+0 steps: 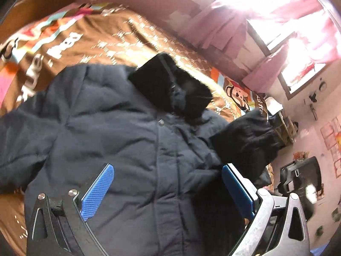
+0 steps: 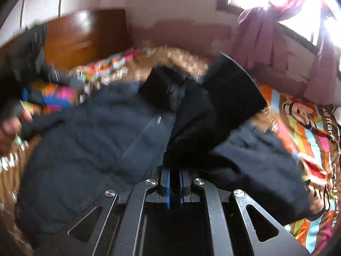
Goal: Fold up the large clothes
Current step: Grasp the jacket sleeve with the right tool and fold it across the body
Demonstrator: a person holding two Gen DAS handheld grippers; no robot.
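A dark navy padded jacket (image 1: 119,128) with a black furry hood (image 1: 170,85) lies front up on the bed. My left gripper (image 1: 168,168) is open above the jacket's lower front, blue pads wide apart, holding nothing. In the right wrist view the jacket (image 2: 96,132) fills the middle. My right gripper (image 2: 174,170) is shut on the jacket's black sleeve (image 2: 232,93), which rises from the jaws and is lifted over the jacket's right side. The same sleeve shows in the left wrist view (image 1: 247,140).
The bed has a brown and multicoloured cartoon bedspread (image 1: 89,42) (image 2: 307,128). A wooden headboard (image 2: 85,36) stands behind. A bright window with pink curtains (image 1: 277,21) is at right. A hand (image 2: 10,128) shows at the left edge. A desk with clutter (image 1: 298,179) lies beside the bed.
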